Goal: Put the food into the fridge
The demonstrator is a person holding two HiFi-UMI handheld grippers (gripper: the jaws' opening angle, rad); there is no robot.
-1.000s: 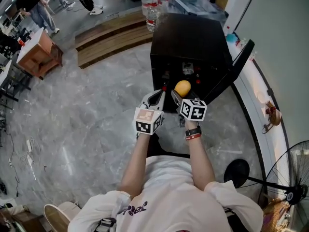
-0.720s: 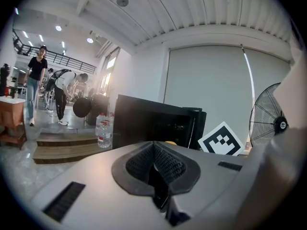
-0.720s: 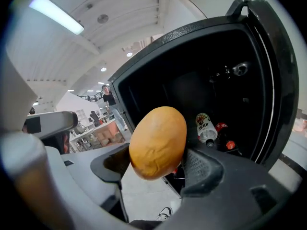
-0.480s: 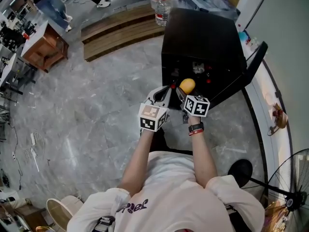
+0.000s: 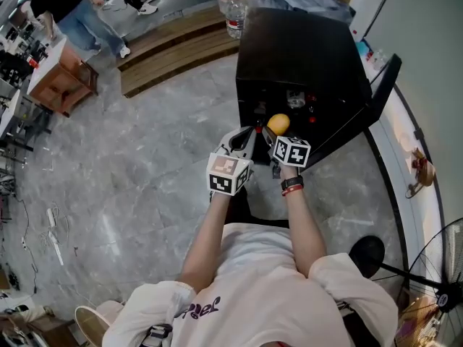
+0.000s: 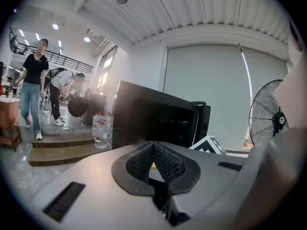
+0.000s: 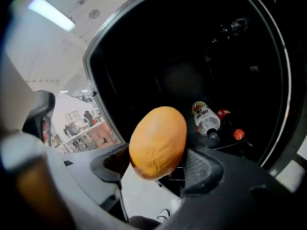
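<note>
My right gripper (image 5: 274,131) (image 7: 156,163) is shut on a smooth orange-yellow bun-like food (image 7: 157,142) (image 5: 278,123), held at the mouth of the small black fridge (image 5: 304,56) (image 7: 192,47). The fridge door (image 5: 362,100) stands open to the right. On the dark shelf inside lie bottles (image 7: 206,118) with red caps. My left gripper (image 5: 243,140) (image 6: 153,160) hovers just left of the right one, shut with nothing between its pads. The fridge (image 6: 153,119) shows as a dark box ahead in the left gripper view.
Wooden steps (image 5: 173,49) and water bottles (image 5: 235,16) lie behind the fridge. A wooden table (image 5: 61,74) and people (image 5: 79,9) stand at far left. A floor fan (image 5: 448,280) (image 6: 271,119) stands at right. Grey marble floor (image 5: 130,165) spreads to the left.
Both grippers have edged forward toward the fridge opening with the food still held. A person has walked into view at the top left.
</note>
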